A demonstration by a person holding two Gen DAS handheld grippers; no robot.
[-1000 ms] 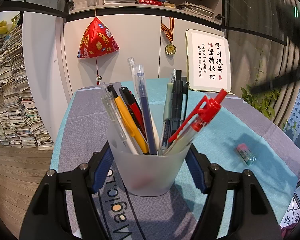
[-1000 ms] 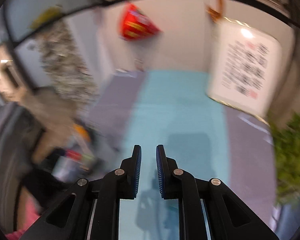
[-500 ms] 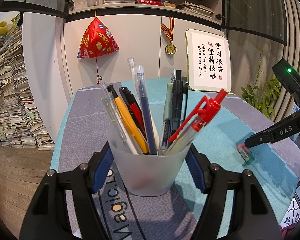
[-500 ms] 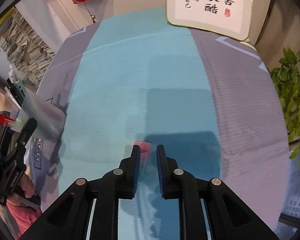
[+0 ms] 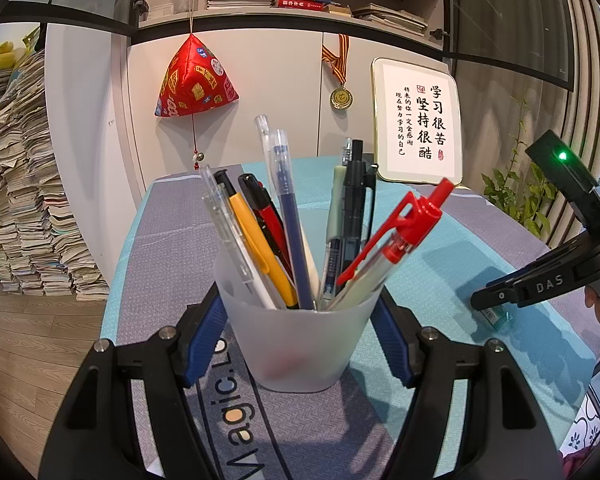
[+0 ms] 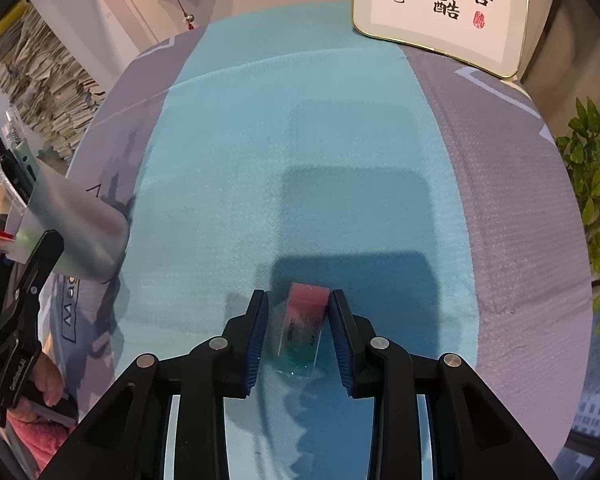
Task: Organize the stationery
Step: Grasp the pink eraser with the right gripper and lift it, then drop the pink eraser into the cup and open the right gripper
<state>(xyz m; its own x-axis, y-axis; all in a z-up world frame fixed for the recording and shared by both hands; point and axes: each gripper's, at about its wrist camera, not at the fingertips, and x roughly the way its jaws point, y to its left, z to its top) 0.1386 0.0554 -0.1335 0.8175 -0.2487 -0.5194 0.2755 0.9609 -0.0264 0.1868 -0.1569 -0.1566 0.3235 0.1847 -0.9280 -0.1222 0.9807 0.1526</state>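
Newly spread right claw (image 6: 298, 336) astride eraser (image 6: 302, 330)

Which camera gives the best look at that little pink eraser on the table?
The right wrist view. There the eraser lies on the teal cloth directly between the open fingers of the right gripper, its pink end and clear sleeve plain. In the left wrist view only a sliver of it peeks out beneath the right gripper, far off to the side.

- White cabinet wall (image 5: 268, 92) ahead; book-laden shelf (image 5: 300, 4) above.
- Paper stacks (image 5: 24, 200) on wood floor (image 5: 32, 340), left.
- Framed calligraphy (image 5: 418, 122) ahead-right; plant (image 5: 516, 196) beyond.
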